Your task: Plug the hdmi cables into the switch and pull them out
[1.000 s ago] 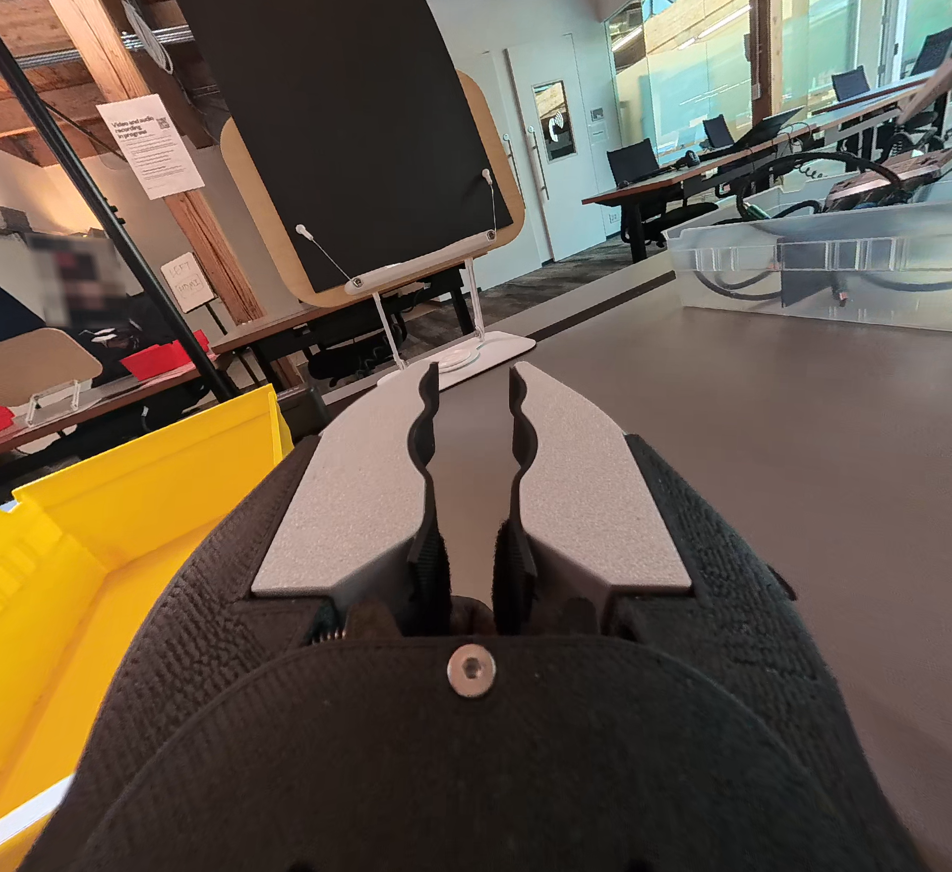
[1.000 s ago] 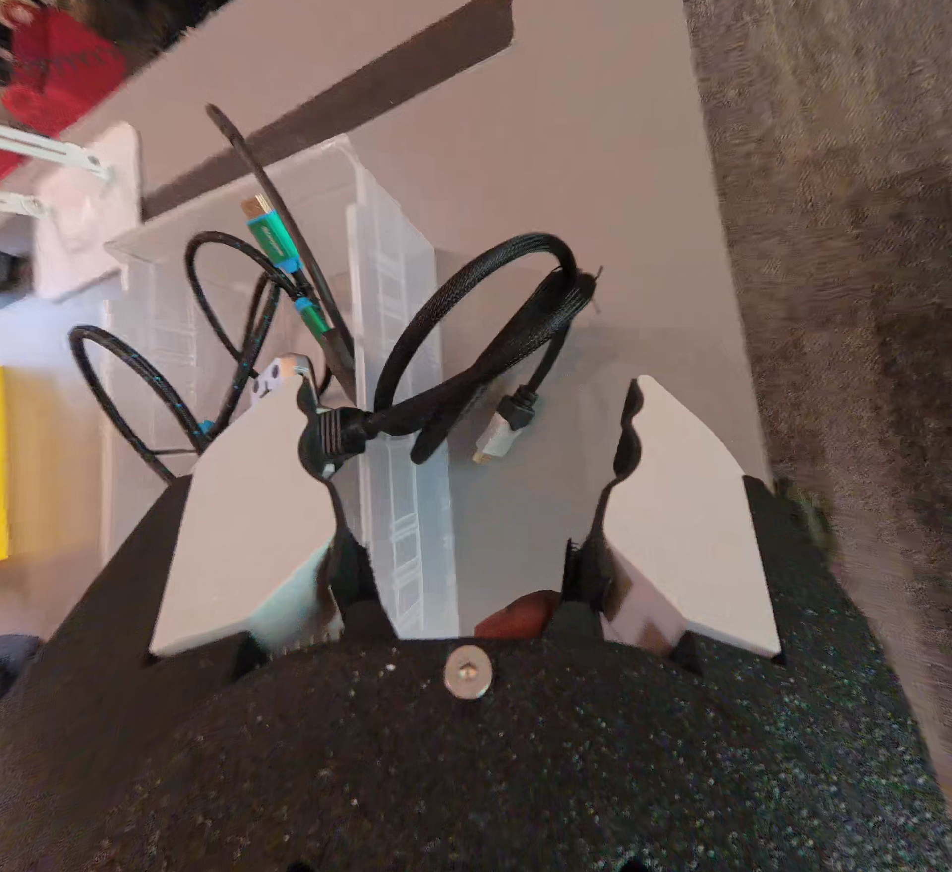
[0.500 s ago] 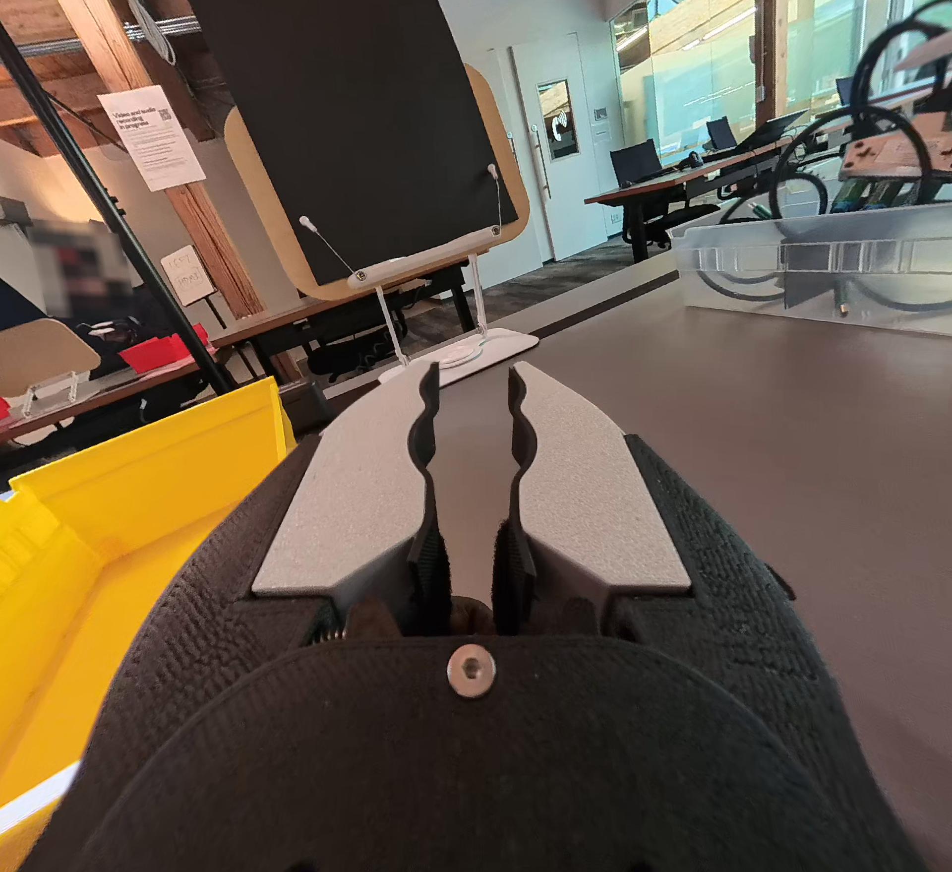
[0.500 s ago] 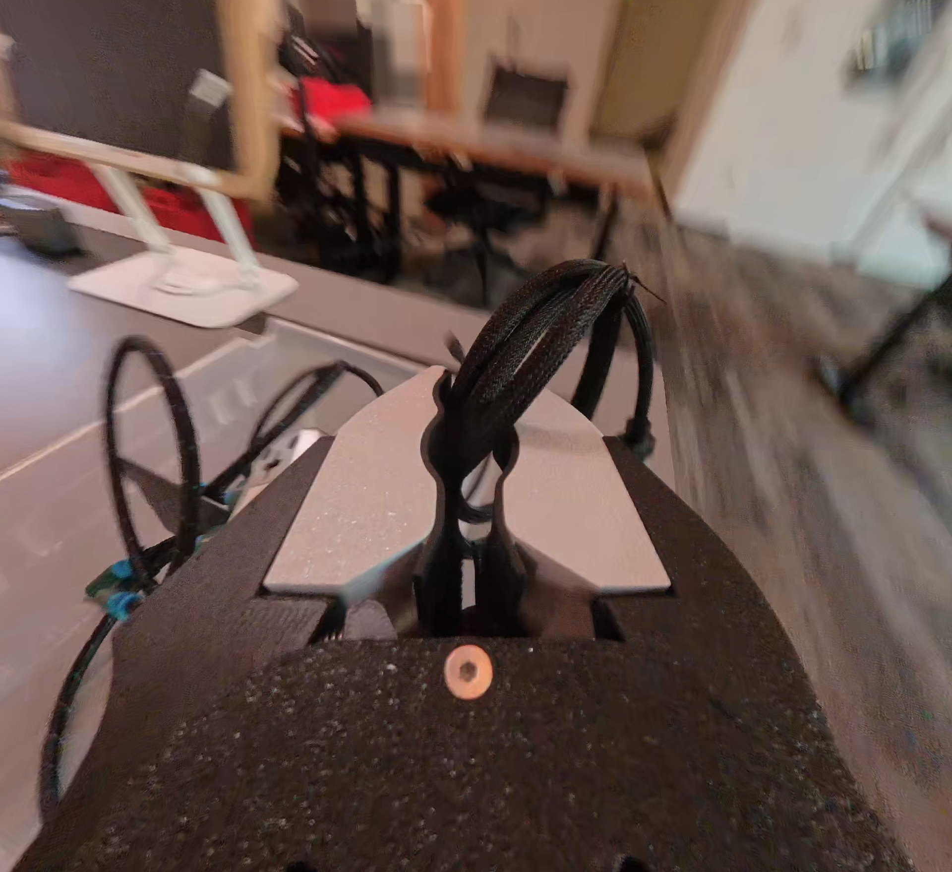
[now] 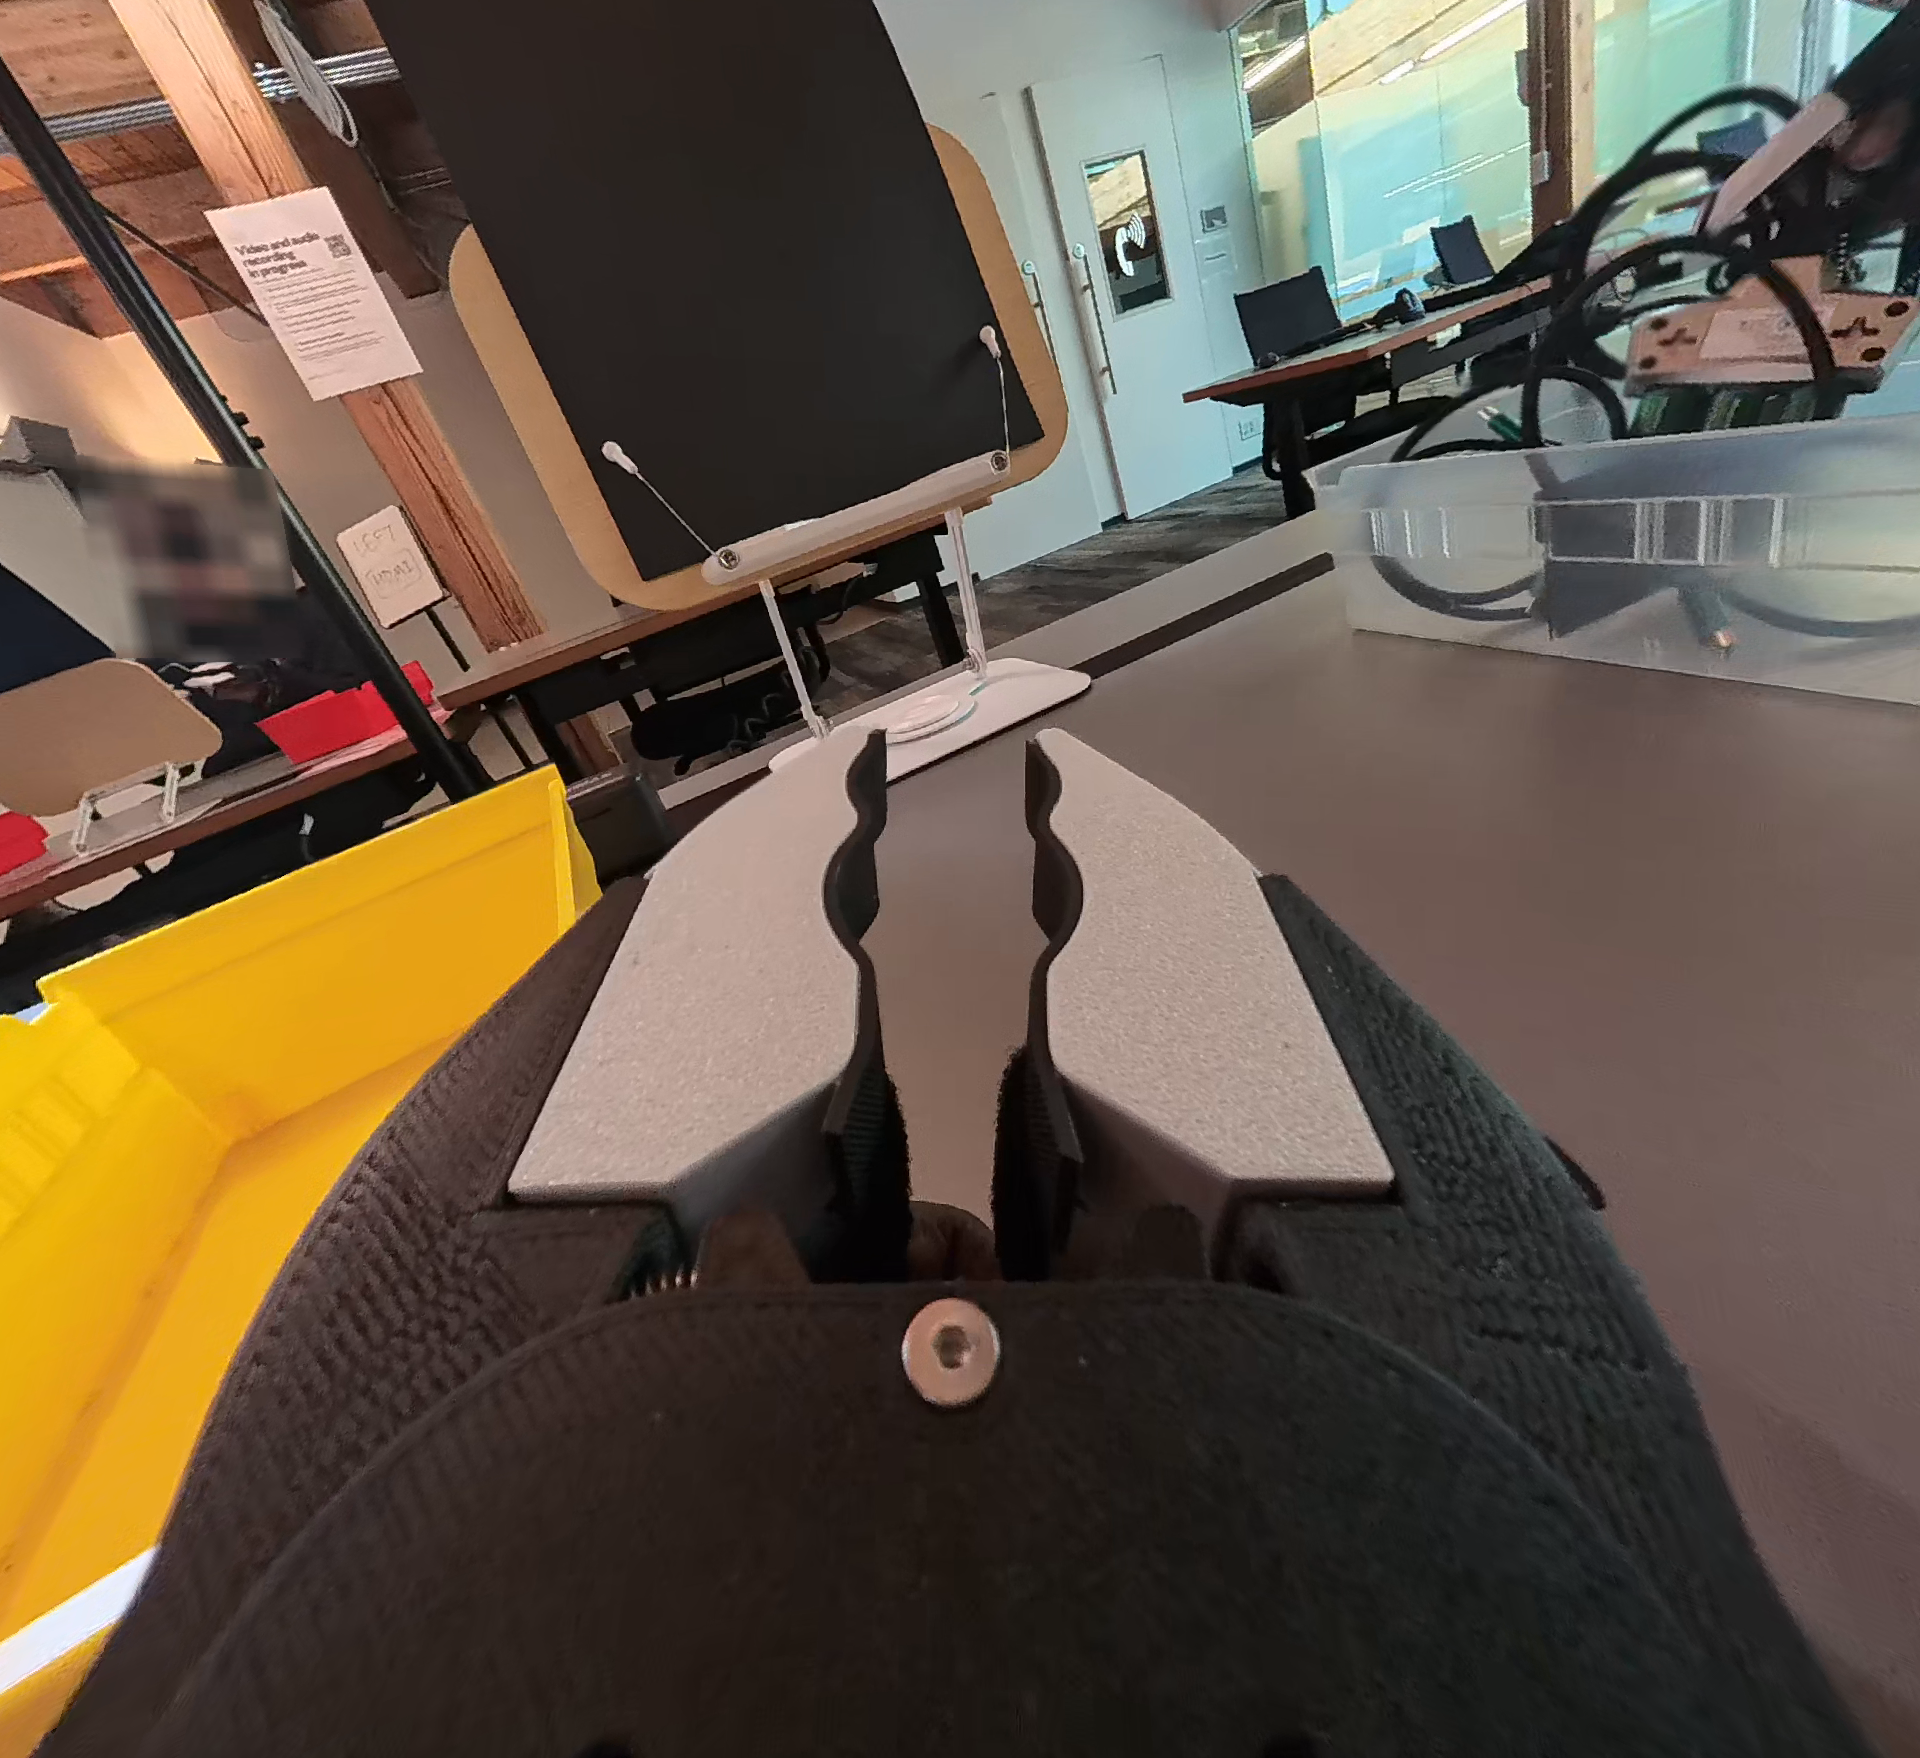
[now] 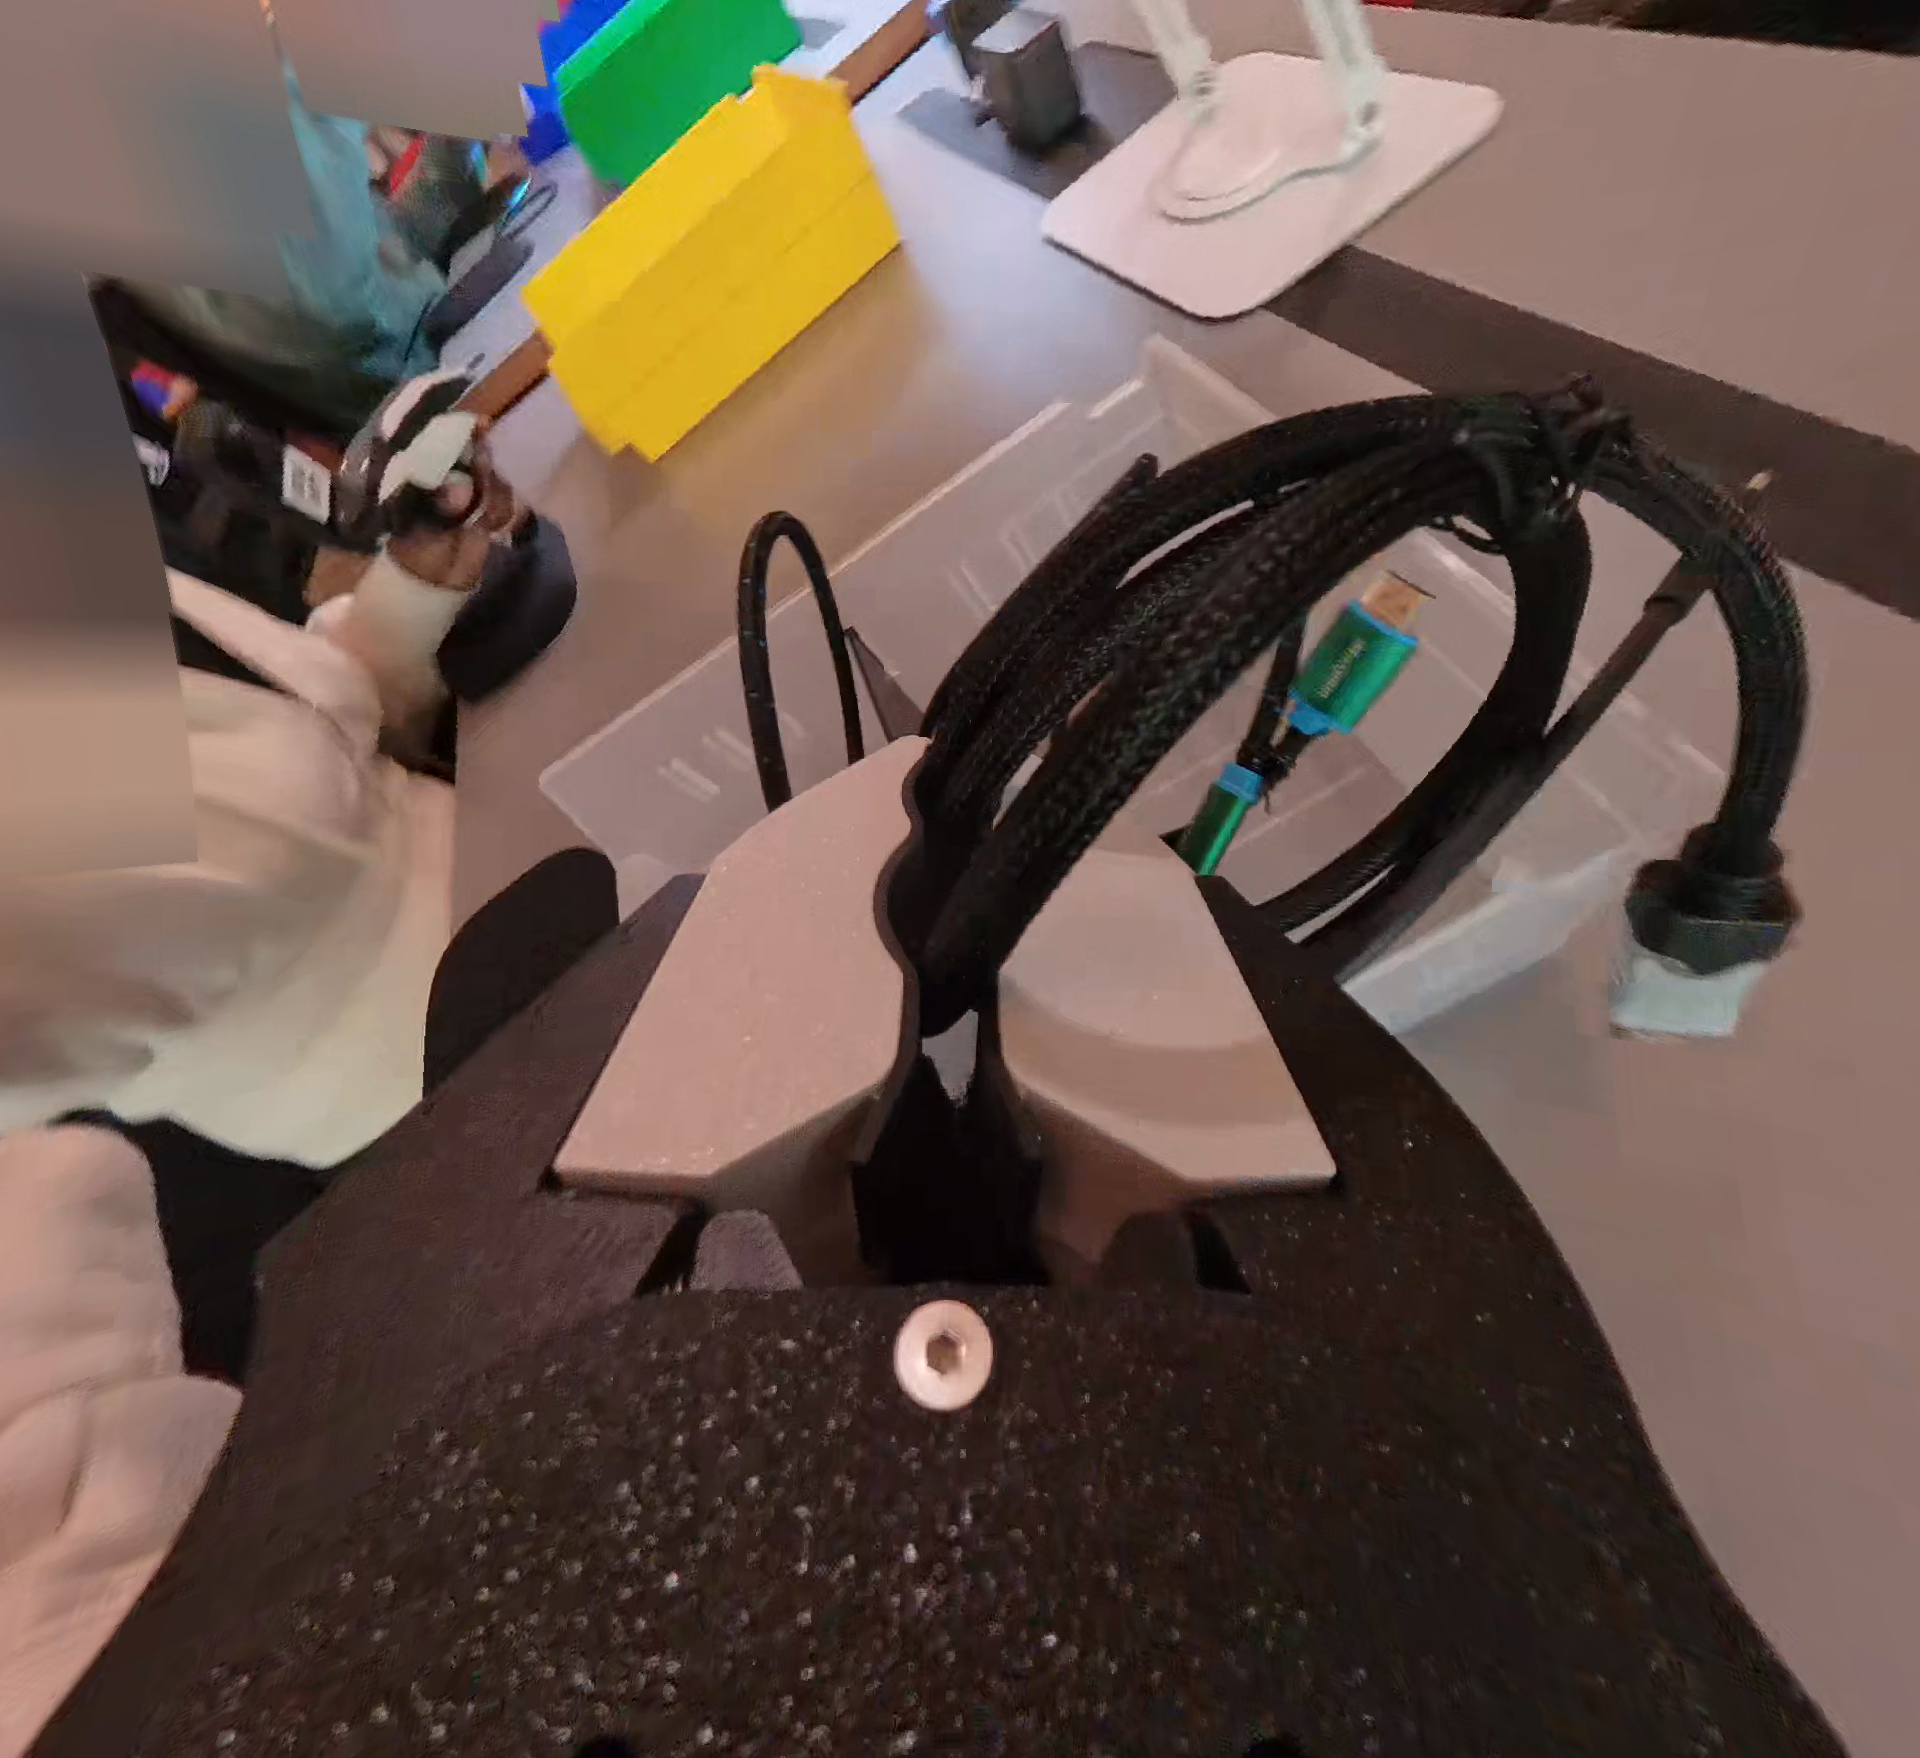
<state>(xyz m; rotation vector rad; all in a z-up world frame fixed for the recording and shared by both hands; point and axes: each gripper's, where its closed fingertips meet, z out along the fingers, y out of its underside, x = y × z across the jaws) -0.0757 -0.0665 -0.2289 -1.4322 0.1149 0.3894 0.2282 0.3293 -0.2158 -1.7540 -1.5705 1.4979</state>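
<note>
- Right claw [image 6: 951, 861] is clamped on a coiled black cable [image 6: 1226, 607], loop arching up and right, its silver plug [image 6: 1688, 976] hanging downward above the clear bin [image 6: 1039, 503].
- Left claw [image 5: 954, 789] sits slightly parted, empty, low over the tabletop [image 5: 1507, 929].

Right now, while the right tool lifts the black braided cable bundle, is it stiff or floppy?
Probably semi-stiff: the black braided cable bundle keeps its arch above the right tool. Its tie likely prevents uncoiling. The free plug hangs down, so it may swing.
</note>
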